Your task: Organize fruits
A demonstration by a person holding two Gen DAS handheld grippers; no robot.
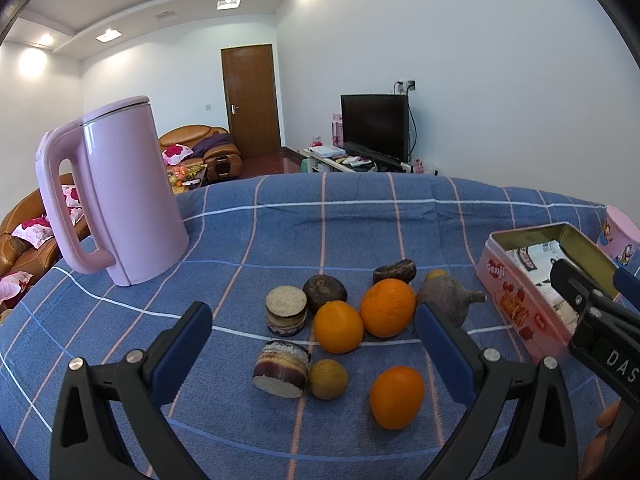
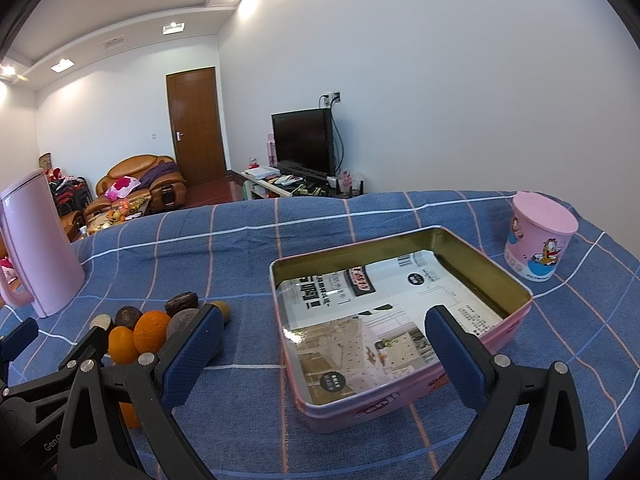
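Both grippers' fingers are held wide apart and empty: left gripper [image 1: 312, 344] above the oranges [image 1: 387, 307], right gripper [image 2: 320, 344] over the open tin [image 2: 516, 312] at their 3 o'clock.

A pink kettle [image 1: 116, 196] stands on the blue checked tablecloth [image 1: 320, 220] far left of the tongs, a pink cartoon cup [image 2: 538, 236] far right, with television [image 2: 303, 142], wooden door [image 2: 196, 128] and leather sofa [image 2: 140, 180] beyond
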